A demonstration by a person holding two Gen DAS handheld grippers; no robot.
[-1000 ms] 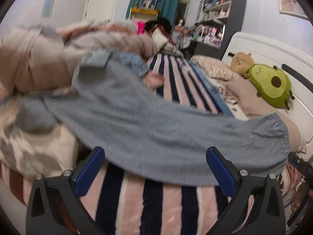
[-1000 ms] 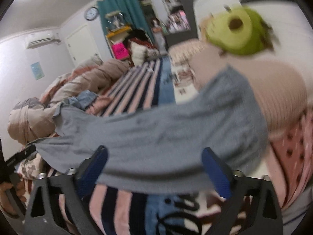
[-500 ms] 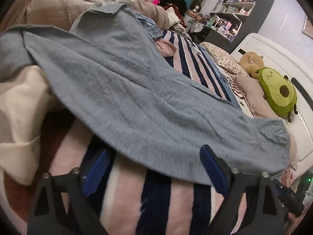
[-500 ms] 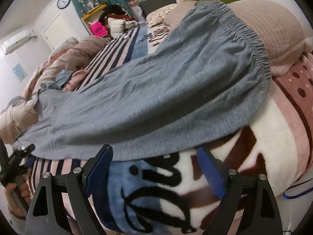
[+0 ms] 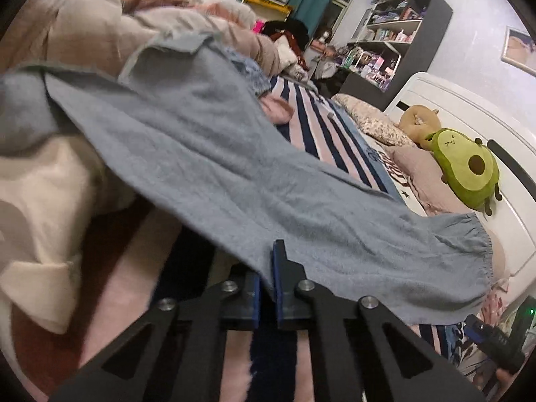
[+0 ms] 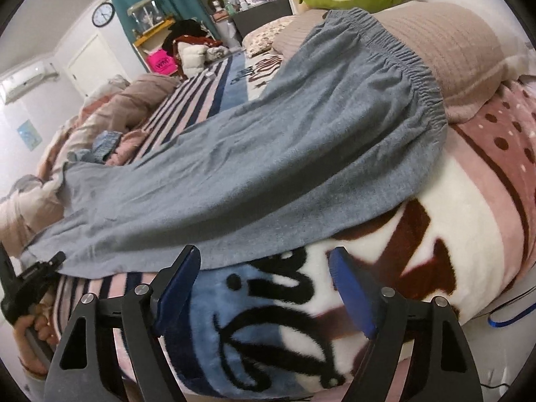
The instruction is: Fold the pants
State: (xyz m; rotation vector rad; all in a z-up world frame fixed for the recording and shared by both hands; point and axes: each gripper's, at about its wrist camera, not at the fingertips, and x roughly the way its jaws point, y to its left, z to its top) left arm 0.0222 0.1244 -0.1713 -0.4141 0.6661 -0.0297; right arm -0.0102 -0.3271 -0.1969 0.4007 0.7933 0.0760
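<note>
Grey pants (image 6: pixel 268 154) lie lengthwise across bed, waistband apparently toward pillow (image 6: pixel 445 50).

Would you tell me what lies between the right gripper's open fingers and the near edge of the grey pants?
Only bare patterned blanket separates the right gripper from the grey pants, as the right wrist view shows.

Pants (image 5: pixel 254 181): grey-blue cloth, matt, soft woven look, gathered elastic waistband. Blanket (image 6: pixel 274 305): plush fleece, fuzzy nap. Left gripper (image 5: pixel 266 278), right gripper (image 6: pixel 268 288): black matt plastic frames, blue matt pads, bare metal screw heads. Avocado toy (image 5: pixel 469 171): plush. Headboard (image 5: pixel 469 114): white, smooth, slight sheen.
</note>
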